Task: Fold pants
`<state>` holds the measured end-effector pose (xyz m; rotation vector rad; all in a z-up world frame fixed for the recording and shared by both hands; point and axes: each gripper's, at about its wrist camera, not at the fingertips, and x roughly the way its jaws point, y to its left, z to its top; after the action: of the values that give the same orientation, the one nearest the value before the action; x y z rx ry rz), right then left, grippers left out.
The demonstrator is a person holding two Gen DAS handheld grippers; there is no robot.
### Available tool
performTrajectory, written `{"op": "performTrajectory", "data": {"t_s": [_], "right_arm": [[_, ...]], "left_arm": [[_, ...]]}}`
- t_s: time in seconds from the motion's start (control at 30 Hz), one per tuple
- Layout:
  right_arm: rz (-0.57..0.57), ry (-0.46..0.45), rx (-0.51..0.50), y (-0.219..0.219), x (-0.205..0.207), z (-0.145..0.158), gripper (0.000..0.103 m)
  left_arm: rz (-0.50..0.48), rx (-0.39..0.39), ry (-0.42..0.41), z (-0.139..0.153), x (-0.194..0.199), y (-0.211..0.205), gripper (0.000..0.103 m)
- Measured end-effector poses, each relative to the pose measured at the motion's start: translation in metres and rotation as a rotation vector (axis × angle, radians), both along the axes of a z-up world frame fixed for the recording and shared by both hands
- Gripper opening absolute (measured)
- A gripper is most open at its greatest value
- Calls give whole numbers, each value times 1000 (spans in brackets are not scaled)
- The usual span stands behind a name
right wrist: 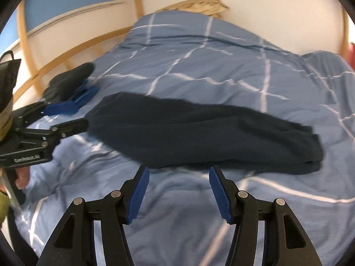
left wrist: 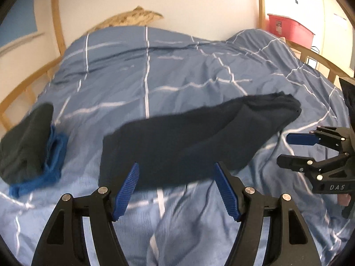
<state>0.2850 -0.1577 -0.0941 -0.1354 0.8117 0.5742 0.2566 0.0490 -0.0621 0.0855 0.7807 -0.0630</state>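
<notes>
The dark navy, soft-knit pair of pants (left wrist: 199, 137) is seen lying on the bed, on a light blue duvet crossed by thin white lines (left wrist: 177, 71). It is laid out as one long, narrow band, apparently with one leg folded over the other, so the lengthwise fold is judged to be done. The crosswise folds that would shorten the band are judged to be left; no such fold is visible yet.

The long axis of the band is seen running across the bed from side to side, roughly parallel to the near edge. In the left wrist view it slants from lower left to upper right, and a bunched, layered end is shown at the right. Which end is the waistband cannot be told.

The left gripper (left wrist: 176, 190) is held just short of the near edge of the band, with its blue ribbed fingers (left wrist: 126, 192) spread wide and nothing between them. The right gripper (right wrist: 178, 194) is held likewise near the band's front edge, its fingers moderately wide and empty.

Further left on the duvet, well apart from the pants, a stack of folded dark and bright blue garments (left wrist: 31, 144) is seen. Behind the bed, a light wooden bed frame (left wrist: 56, 15) and a red plastic bin (left wrist: 290, 30) are visible.
</notes>
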Motion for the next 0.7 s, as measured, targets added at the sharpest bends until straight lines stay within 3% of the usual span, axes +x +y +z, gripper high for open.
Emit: {"op": "performTrajectory", "data": {"t_s": [0.17,0.3,0.5,0.7], "right_arm": [[84,40,-17,26,-2,-21,57],[137,89,-48,43,6,-36,57],[191,88,-89,63,22,-52,57],[186,40,4,59,38,-33,57]], "left_arm": [[41,-56,55,-24,-2,13,69],[62,-55,68,-36,0,17,69],[95,-29,67,-40,6,25,69],[195,-7,59,-46,14,45,69]]}}
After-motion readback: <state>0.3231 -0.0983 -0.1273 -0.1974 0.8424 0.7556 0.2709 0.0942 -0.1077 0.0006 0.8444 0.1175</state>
